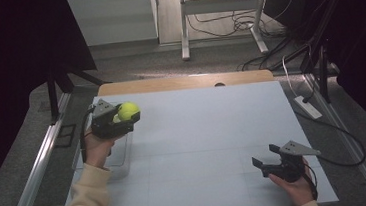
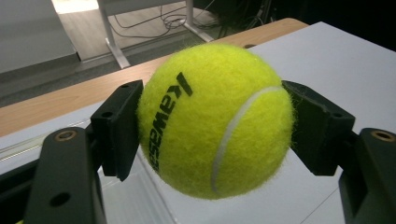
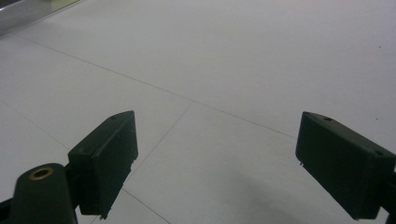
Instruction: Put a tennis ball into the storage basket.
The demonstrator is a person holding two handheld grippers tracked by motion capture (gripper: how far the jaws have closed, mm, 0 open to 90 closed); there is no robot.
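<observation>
Yellow-green fuzzy ball [image 2: 215, 121] with white seam and black lettering, clamped between the left gripper [image 1: 122, 119] jaws, raised above the table's left side.

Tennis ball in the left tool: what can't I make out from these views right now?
- Clear container below the left tool: high view, hand and tool cover most of it; contents cannot be told.
- Tennis ball: left gripper view, underside faces away; what lies beneath is hidden.
- Ball's printed name: first letters curve out of sight.
- Right tool: open above the bare table; height unclear.
</observation>
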